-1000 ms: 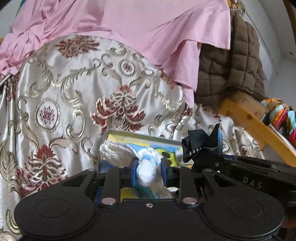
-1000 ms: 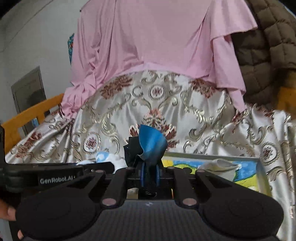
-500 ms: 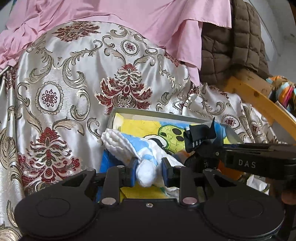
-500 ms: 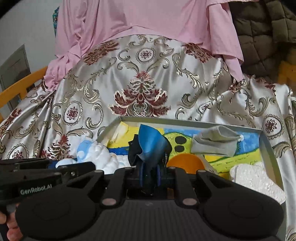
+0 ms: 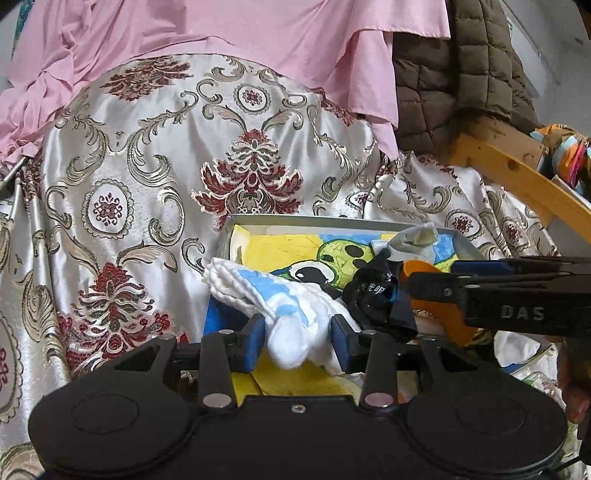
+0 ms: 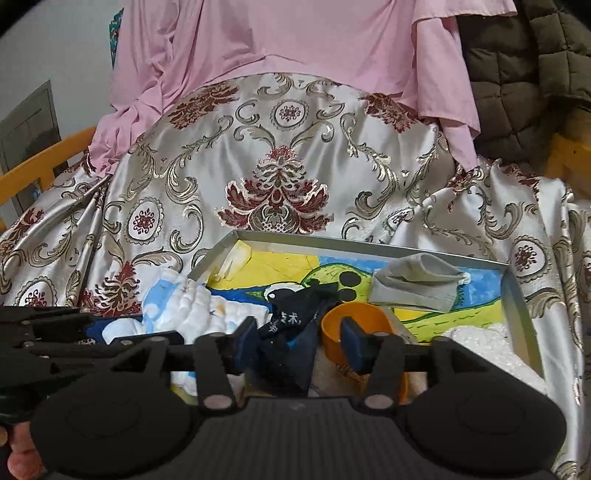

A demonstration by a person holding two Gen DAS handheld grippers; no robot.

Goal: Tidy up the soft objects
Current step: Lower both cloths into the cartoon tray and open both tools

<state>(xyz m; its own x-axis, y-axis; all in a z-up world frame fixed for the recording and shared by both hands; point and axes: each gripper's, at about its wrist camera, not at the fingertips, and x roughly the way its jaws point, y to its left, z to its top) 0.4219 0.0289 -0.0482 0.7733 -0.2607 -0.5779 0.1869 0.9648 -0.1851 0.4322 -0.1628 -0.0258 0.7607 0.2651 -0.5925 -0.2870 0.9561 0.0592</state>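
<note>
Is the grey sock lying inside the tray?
Yes, the grey sock lies on the painted bottom of the tray, near its far right corner.

Towel (image 6: 192, 306) on tray (image 6: 369, 245) rim, left of sock (image 6: 295, 325); mask (image 6: 417, 282) behind

Brocade-draped bed (image 6: 280, 155) — shallow tray (image 6: 369, 244) and pink cloth (image 6: 295, 33) on top

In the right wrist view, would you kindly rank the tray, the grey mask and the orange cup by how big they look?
1. Tray, clearly largest.
2. Grey mask.
3. Orange cup; it is partly hidden by the jaws, so its place below the mask is unsure.
</note>
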